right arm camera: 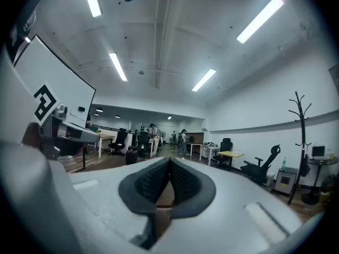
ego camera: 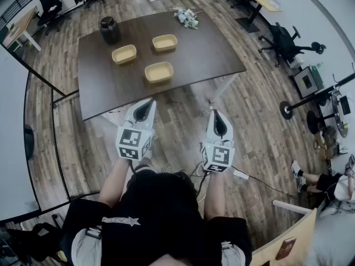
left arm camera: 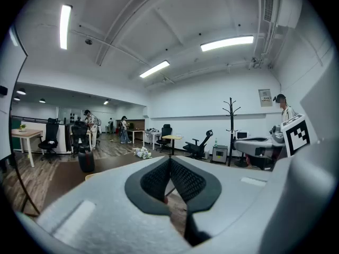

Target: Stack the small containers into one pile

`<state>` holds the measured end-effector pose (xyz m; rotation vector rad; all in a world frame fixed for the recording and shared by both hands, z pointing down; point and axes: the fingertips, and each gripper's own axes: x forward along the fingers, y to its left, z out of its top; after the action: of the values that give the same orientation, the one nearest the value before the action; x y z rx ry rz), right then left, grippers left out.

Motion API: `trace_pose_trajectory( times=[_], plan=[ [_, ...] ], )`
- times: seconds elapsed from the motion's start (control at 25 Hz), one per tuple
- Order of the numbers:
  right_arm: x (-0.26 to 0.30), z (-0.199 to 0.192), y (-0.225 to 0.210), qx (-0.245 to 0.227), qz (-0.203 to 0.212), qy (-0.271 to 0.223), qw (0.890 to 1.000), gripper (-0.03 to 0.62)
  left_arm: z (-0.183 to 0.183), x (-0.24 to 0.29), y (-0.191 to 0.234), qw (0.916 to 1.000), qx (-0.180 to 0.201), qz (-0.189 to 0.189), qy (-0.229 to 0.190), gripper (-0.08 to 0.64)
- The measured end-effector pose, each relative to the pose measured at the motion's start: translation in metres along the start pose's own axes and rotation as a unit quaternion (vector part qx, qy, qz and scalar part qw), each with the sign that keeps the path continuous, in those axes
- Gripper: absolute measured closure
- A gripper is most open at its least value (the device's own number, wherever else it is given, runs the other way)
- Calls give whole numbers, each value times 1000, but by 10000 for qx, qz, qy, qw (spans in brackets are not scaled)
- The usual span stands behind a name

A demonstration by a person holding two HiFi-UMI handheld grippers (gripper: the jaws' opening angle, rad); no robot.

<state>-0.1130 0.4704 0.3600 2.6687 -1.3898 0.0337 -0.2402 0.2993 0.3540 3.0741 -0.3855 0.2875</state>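
Note:
Three small yellow containers lie apart on the dark brown table (ego camera: 211,54): one at the left (ego camera: 124,54), one further back (ego camera: 165,42), and one nearest me (ego camera: 159,72). My left gripper (ego camera: 147,105) hovers just short of the table's near edge, shut and empty. My right gripper (ego camera: 216,114) is held off the table over the wooden floor, also shut and empty. In the left gripper view the jaw tips (left arm camera: 170,159) meet with nothing between them. In the right gripper view the tips (right arm camera: 169,161) likewise meet.
A dark round vase (ego camera: 110,30) stands at the table's back left, also seen in the left gripper view (left arm camera: 86,160). A flower bunch (ego camera: 187,18) lies at the far edge. Office chairs (ego camera: 284,42) and a coat rack (left arm camera: 231,128) stand around; people stand far off.

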Motion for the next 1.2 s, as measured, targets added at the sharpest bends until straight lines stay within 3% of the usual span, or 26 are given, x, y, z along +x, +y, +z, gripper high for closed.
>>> trace_pose_trajectory(
  times=[0.52, 0.92, 1.2],
  plan=[
    [21, -21, -18, 102, 50, 235, 9997, 589, -12, 38, -1, 9999, -148, 19, 87, 551],
    [139, -35, -11, 58, 625, 434, 9971, 589, -27, 118, 65, 9978, -383, 445, 320, 551],
    [242, -43, -16, 90, 1296, 712, 9890, 589, -34, 182, 107, 9904, -664, 1019, 652, 551]
  ],
)
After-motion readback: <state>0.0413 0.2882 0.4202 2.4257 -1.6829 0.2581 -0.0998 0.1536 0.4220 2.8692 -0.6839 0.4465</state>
